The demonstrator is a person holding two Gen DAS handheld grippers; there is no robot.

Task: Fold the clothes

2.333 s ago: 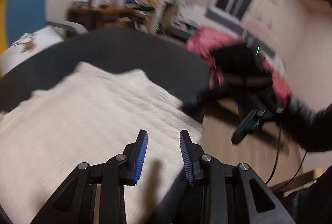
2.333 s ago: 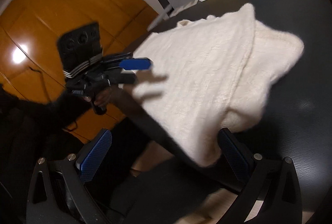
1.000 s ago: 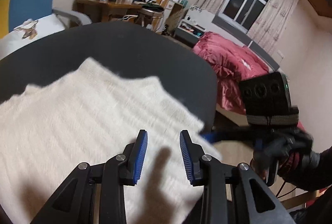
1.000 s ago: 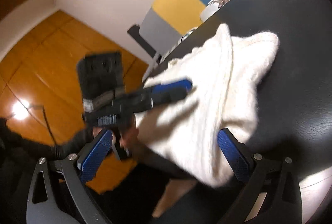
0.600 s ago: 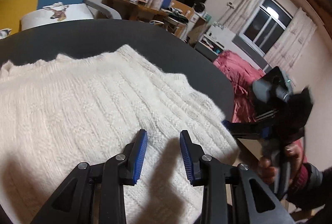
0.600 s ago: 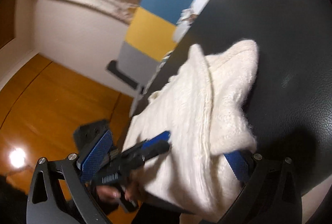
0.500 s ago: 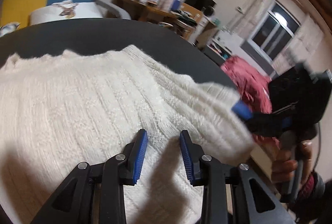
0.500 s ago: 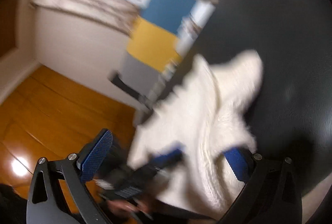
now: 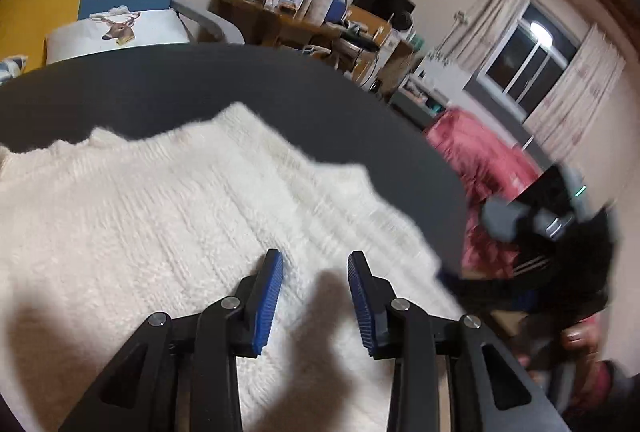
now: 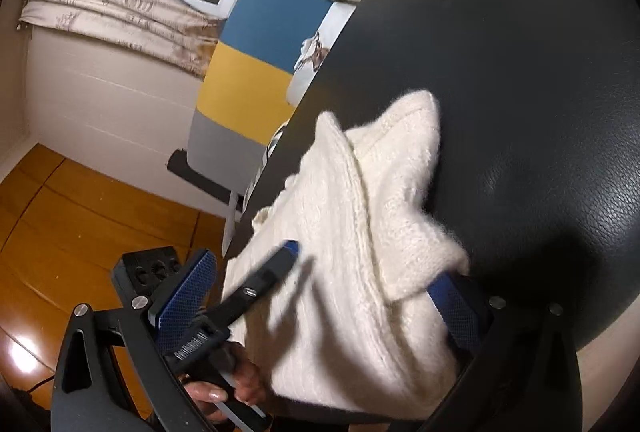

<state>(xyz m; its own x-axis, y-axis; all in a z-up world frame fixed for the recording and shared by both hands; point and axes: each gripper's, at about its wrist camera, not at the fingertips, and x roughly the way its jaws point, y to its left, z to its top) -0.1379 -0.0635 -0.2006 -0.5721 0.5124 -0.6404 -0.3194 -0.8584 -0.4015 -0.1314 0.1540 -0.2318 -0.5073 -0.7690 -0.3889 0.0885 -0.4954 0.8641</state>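
A cream knitted sweater (image 9: 160, 216) lies folded on a round black table (image 9: 240, 80). My left gripper (image 9: 314, 288) hovers just above the sweater's near part, jaws a little apart and empty. In the right wrist view the sweater (image 10: 352, 232) fills the space between the wide-open jaws of my right gripper (image 10: 320, 292), and its corner drapes over the right blue pad (image 10: 456, 308). The left gripper's finger (image 10: 272, 272) shows there over the sweater. The right gripper, blurred, shows in the left wrist view (image 9: 552, 252) past the table's right edge.
A white deer-print cushion (image 9: 120, 28) sits behind the table by a yellow and blue panel (image 10: 256, 48). A cluttered wooden desk (image 9: 304, 24) and a pink bedcover (image 9: 480, 152) lie beyond. The table edge (image 9: 440, 160) is close on the right.
The right gripper has drawn back off the sweater's right edge toward the table rim. The lifted corner has dropped flat. The left gripper stays over the sweater, jaws unchanged.
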